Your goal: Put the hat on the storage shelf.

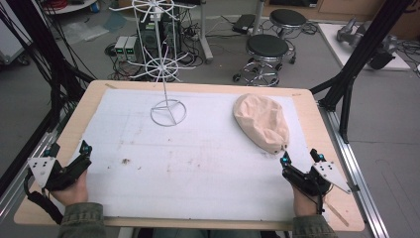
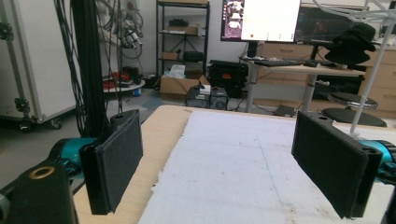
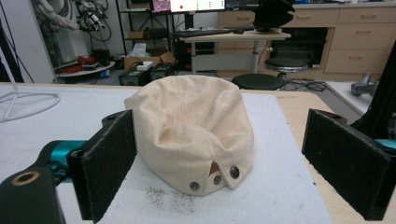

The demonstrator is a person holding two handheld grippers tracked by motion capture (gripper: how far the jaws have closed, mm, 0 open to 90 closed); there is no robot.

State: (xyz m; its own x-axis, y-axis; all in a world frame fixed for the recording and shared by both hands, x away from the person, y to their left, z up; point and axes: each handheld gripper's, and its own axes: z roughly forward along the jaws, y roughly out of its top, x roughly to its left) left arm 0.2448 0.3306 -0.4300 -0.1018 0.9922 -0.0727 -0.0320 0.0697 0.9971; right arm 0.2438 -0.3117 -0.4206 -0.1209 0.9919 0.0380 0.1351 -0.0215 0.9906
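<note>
Your left gripper [image 1: 74, 158] rests low at the near left edge of the table [image 1: 307, 106], forearm coming in from the bottom, jaws spread wide over bare white mat [image 2: 243, 163] with nothing between them. Your right gripper [image 1: 299, 159] sits at the near right, pointing forward and slightly inward, its jaws also spread wide and holding nothing. Just beyond its tips lies the cream cap [image 3: 191, 126], snap strap toward you, not touched by the pads. Farther back, left of the cap, stands the white wire rack [image 1: 166, 69].
</note>
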